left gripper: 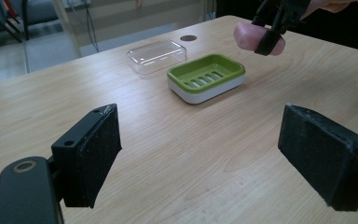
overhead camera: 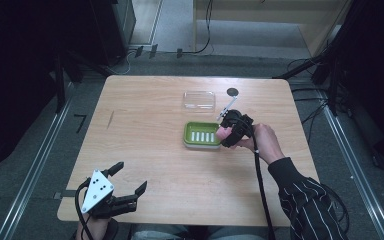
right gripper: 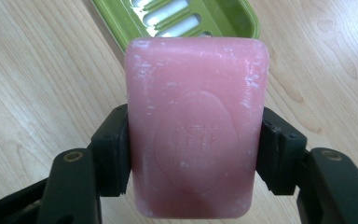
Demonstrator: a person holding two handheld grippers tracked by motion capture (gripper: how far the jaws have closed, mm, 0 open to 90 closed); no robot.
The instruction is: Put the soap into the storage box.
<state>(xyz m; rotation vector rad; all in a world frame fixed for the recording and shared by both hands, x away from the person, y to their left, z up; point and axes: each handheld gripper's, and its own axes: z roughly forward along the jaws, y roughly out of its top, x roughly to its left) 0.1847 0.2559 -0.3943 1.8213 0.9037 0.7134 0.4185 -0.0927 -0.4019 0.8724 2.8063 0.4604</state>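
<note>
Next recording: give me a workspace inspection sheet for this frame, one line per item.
Surface: light wooden table, a dark round mark near the far edge.
Job's things: pink soap bar held just off the right end of the green soap dish; the dish has nothing in it; clear lid lies behind the dish.
Clutter: nothing seen.
Grippers: right gripper shut on the soap bar; left gripper open, holding nothing, near the table's front edge.
Cables: black cable trails from the right gripper; more on the floor.
Surroundings: dark room, metal floor rails.
</note>
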